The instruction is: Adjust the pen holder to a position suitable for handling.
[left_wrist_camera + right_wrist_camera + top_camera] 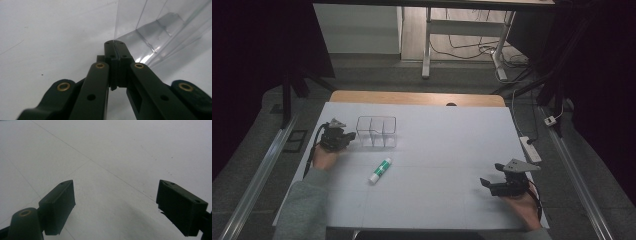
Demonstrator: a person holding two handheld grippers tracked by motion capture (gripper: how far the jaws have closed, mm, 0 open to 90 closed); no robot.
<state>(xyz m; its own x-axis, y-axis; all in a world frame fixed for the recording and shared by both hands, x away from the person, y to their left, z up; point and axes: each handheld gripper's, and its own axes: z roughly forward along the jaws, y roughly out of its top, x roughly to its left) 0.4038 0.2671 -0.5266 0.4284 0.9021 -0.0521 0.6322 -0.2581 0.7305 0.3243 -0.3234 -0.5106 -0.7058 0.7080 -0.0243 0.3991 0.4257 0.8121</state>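
Two grippers work the white table: from above, the left gripper (pixel 346 135) meets the clear plastic three-compartment box (pixel 376 131). Its own camera shows jaws pressed together, pinching the box's thin wall (pixel 127 17); grasp made, moving remains. The right gripper (pixel 116 207) idles, jaws spread.

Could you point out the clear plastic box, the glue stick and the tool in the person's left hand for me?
clear plastic box (pixel 376 131): high view, on its front wall.
glue stick (pixel 379 170): high view, middle of its white body.
left tool (pixel 115 47): left gripper view, where its shut tips pinch the box's wall edge.
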